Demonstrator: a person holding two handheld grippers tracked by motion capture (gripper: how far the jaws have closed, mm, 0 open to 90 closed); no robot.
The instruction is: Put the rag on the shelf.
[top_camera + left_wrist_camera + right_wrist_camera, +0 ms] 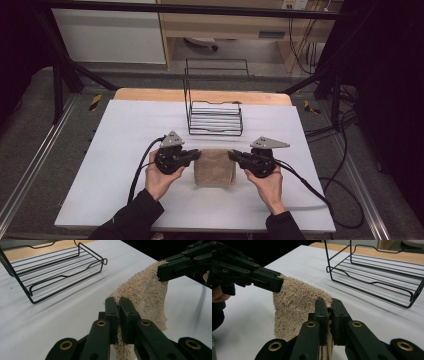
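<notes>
I've got both grippers, left point(196, 154) and right point(233, 155), clamped on the towel point(215, 166) edges, hanging above table point(125, 130), rack point(215, 117) behind.

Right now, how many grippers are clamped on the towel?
2. The left gripper is shut on the towel's left edge, the right gripper on its right edge, holding it up between them, in front of the wire rack.
</notes>
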